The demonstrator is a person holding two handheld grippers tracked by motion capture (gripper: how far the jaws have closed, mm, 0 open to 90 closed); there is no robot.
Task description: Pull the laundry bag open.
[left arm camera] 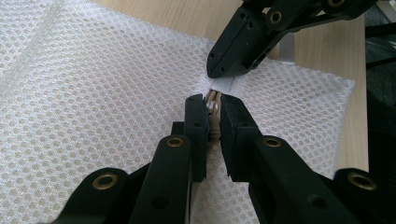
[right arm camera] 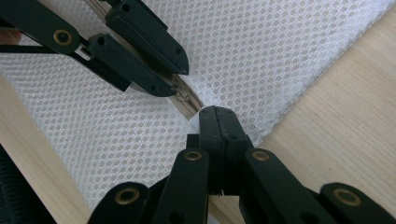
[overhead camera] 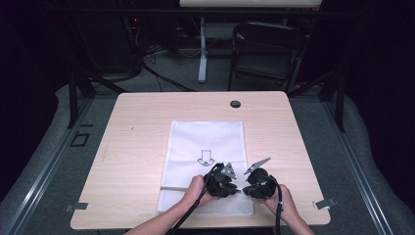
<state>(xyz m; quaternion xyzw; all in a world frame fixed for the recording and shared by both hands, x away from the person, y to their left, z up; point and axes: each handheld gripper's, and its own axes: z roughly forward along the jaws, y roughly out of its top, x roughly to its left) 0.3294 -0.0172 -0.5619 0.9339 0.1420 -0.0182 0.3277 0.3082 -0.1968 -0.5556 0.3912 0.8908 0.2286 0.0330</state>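
Where the white mesh bag [overhead camera: 205, 161] lies flat on the near half of the desk [overhead camera: 132, 147], both tools meet at its near right part, on the zipper line. The left hand-held gripper [left arm camera: 212, 109] is clenched on the zipper pull [left arm camera: 213, 108], its jaws nearly together with the small metal piece between them. The right hand-held gripper [right arm camera: 215, 113], just beside it, is fully clenched, pinching the white mesh fabric at the end of the zipper [right arm camera: 184, 103]. A black arrow mark [overhead camera: 205, 157] is printed at the bag's centre. A dark chair [overhead camera: 266, 49] stands on the floor beyond the desk's far edge.
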